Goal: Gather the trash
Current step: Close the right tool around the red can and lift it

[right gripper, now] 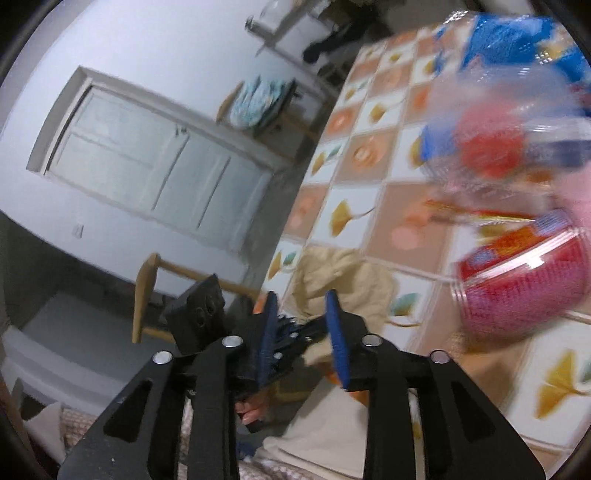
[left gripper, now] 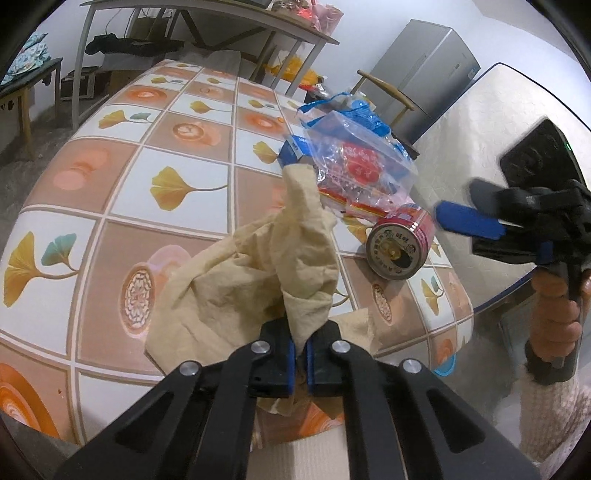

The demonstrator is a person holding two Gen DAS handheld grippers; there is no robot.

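My left gripper is shut on a crumpled beige paper towel at the near edge of the patterned table; the towel also shows in the right wrist view. A red can lies on its side to the right of the towel, blurred in the right wrist view. Behind it lie a clear plastic bag with red packaging, a blue box and a blue wrapper. My right gripper is open and empty, off the table's right edge, near the can; it shows in the left wrist view.
A wooden chair stands beside the table. A grey cabinet and a metal-framed desk stand behind the table. A padded white surface lies to the right.
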